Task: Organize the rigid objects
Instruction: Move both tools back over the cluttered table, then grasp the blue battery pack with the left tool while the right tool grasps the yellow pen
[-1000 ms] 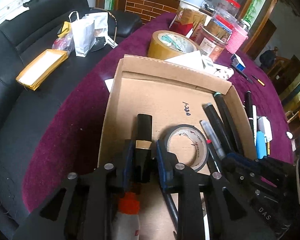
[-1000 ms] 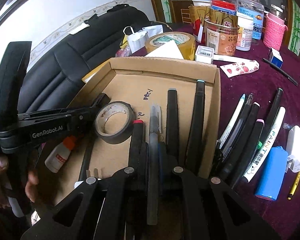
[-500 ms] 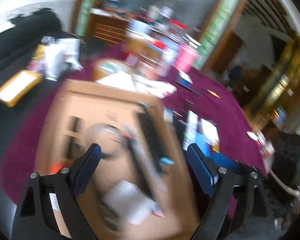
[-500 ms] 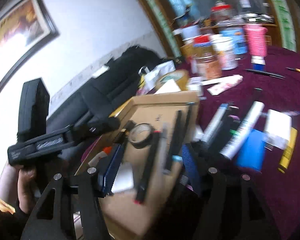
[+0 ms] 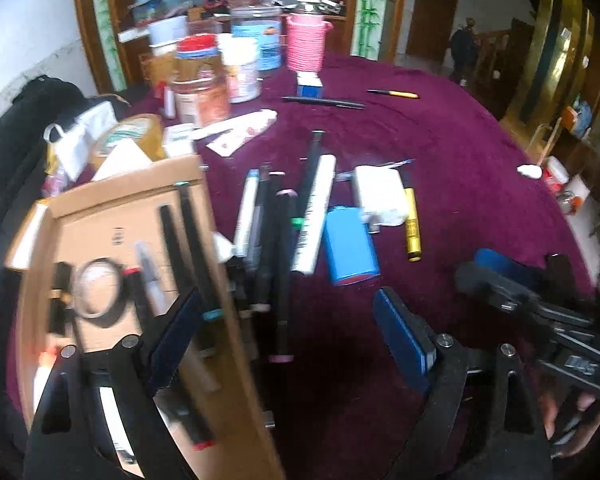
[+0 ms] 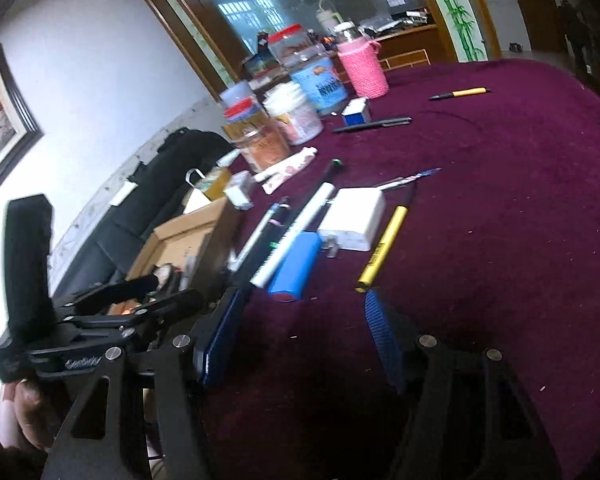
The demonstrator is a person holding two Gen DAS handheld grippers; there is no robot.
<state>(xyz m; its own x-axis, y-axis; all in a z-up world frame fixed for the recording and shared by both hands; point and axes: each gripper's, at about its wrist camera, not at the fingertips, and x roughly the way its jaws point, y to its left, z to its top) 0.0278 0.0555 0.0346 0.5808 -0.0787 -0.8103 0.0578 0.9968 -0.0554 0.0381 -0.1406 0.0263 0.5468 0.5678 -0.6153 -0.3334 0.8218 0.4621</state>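
left gripper (image 5: 288, 344) hanging over the maroon tablecloth (image 5: 460, 168), fingers spread wide, released, gripping nothing | right gripper (image 6: 300, 332) also released, empty | pens (image 5: 278, 248) lying just beside the cardboard tray (image 5: 236, 320), more markers (image 5: 180, 248) sitting inside

The cardboard box (image 5: 112, 236) smears with blur along its near edge, and the pens (image 5: 180, 248) inside lose their tips behind the left gripper (image 5: 288, 340). Jar labels (image 5: 204, 100) at the far side are unreadable. From the right wrist, the box's inside is mostly hidden.
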